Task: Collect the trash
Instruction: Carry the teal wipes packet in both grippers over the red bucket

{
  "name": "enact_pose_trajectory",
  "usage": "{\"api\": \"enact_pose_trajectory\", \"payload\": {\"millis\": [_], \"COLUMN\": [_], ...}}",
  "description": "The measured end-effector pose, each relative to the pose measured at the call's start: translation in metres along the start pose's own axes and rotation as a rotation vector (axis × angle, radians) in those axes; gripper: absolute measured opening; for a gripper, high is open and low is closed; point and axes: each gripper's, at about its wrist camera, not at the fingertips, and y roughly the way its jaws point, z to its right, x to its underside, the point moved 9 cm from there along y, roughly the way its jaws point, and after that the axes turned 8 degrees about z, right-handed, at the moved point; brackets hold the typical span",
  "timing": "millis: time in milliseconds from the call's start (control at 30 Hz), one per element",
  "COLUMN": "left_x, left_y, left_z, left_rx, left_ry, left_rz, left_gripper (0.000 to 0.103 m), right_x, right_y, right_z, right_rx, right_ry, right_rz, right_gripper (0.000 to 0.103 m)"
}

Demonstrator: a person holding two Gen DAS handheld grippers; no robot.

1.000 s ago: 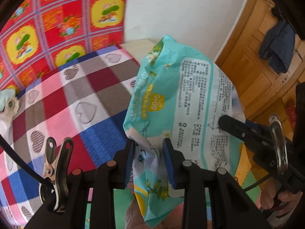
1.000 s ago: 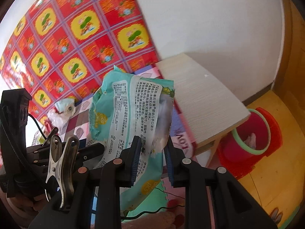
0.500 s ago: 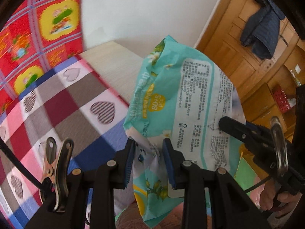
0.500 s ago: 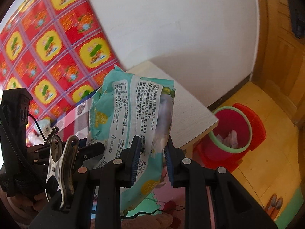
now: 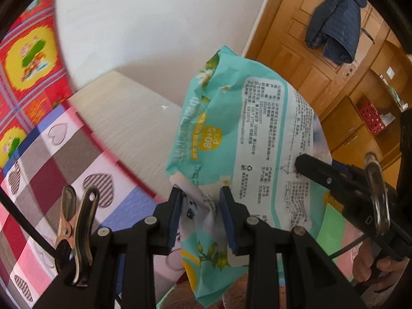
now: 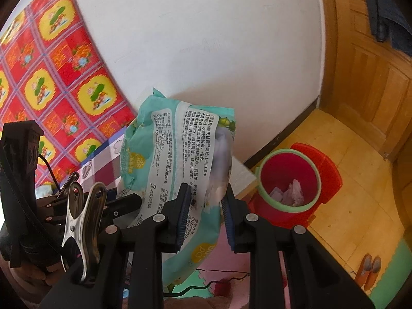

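A white wall [image 6: 206, 51] is filling the space ahead of both tongs, with a red and yellow patterned cloth [image 6: 51, 64] hanging on it to their left and a wooden door [image 5: 309, 64] standing to their right, a dark blue jacket [image 5: 334, 33] hanging on it. Below and left of the left gripper [image 5: 200, 219], a bed with a checked heart-print cover [image 5: 64, 159] is lying, running up to a pale wooden table [image 5: 128, 118] whose corner is ending just beyond the tongs. Right of the right gripper [image 6: 206, 216], yellow floor tiles [image 6: 347, 167] are lying open toward the door. A red bin with a green rim [image 6: 291, 180] is standing there on the floor, beside the table's corner, with pale crumpled scraps inside. The teal wet-wipe packet [image 5: 244, 141] is hanging in the air between the two tongs: the left gripper is clamping its lower crumpled end, and the right gripper is pinching its other edge.
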Motion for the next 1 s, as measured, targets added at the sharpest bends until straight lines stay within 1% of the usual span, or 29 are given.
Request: {"api": "enact_pose_trajectory", "payload": {"millis": [333,600,733,900,1000], "left_x": [-0.027,-0.039,-0.04,-0.04,-0.035], "left_y": [0.042,0.09,0.123,0.159,0.182], "left_z": [0.058,0.103,0.124,0.137,0.139], "left_rx": [-0.018,-0.037,-0.058,-0.078,-0.091], "left_ry": [0.007,-0.007,-0.015,-0.04,-0.06], "left_rz": [-0.002,-0.024,-0.042,-0.058,-0.064], "left_gripper": [0.031,0.031,0.031,0.031,0.031], "right_x": [-0.026,-0.044,-0.049,-0.052,-0.052], "right_y": [0.006,0.019,0.034,0.056,0.075], "right_z": [0.067,0.135,0.169,0.212,0.236], "right_rx": [0.002,-0.003,-0.009,-0.017,-0.023], "right_ry": [-0.011,-0.011,-0.011,-0.018,-0.026], "right_rz": [0.003,-0.031,-0.058,-0.096,-0.124], "right_gripper": [0.026,0.026,0.026,0.026,0.026]}}
